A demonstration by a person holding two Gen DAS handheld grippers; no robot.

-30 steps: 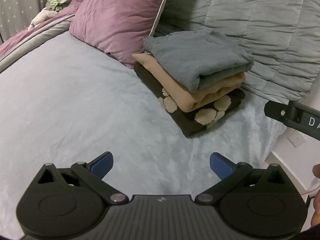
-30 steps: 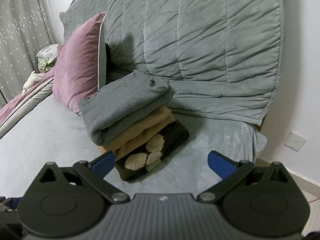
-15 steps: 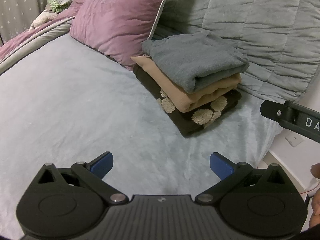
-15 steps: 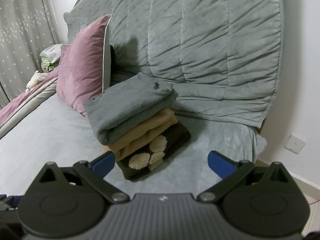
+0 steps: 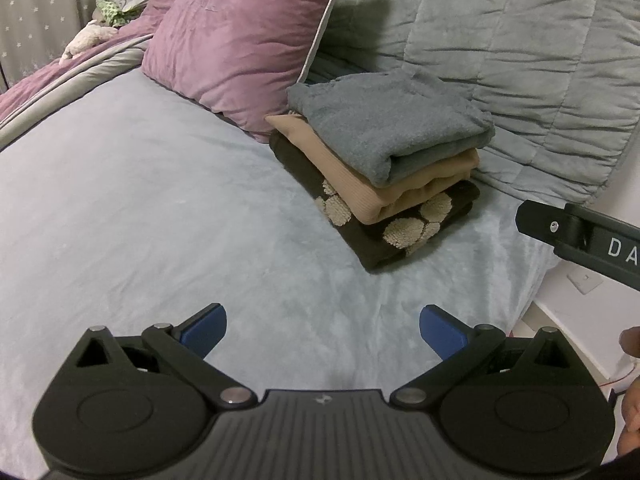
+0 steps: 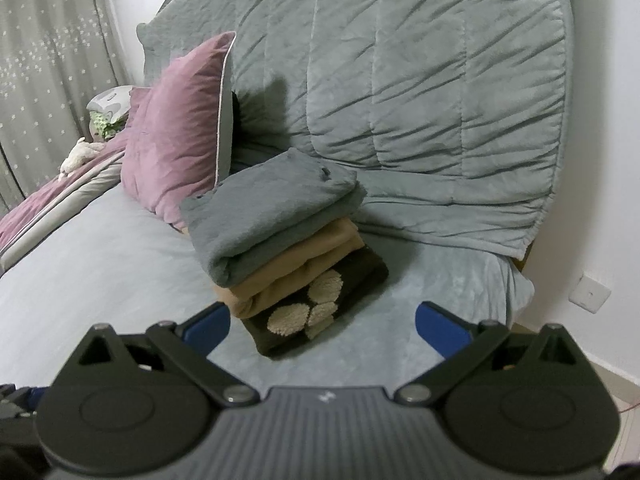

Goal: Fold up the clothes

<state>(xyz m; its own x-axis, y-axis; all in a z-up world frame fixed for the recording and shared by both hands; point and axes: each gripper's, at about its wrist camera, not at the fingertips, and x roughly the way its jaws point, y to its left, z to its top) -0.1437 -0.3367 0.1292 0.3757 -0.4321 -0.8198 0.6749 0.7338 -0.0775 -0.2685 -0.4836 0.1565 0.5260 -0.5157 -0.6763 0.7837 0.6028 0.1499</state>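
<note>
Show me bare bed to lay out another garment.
Free: the light blue bedspread left of the folded stack, in front of the pink pillow. Narrower strip right of the stack toward the bed edge. Crowded: by the quilted headboard.

Black ribbed left claw (image 5: 323,330) with blue fingertips (image 5: 204,328).

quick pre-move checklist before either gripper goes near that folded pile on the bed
1. Left gripper open and holding nothing: ok.
2. Right gripper open and holding nothing: ok.
3. Stack order, grey garment on tan garment on dark spotted garment: ok.
4. Stack squared up: not ok, the layers are offset, the grey one overhanging.
5. Bedspread in front of the stack free of loose items: ok.
6. Any unfolded clothes left to do: cannot tell, none in view.
</note>
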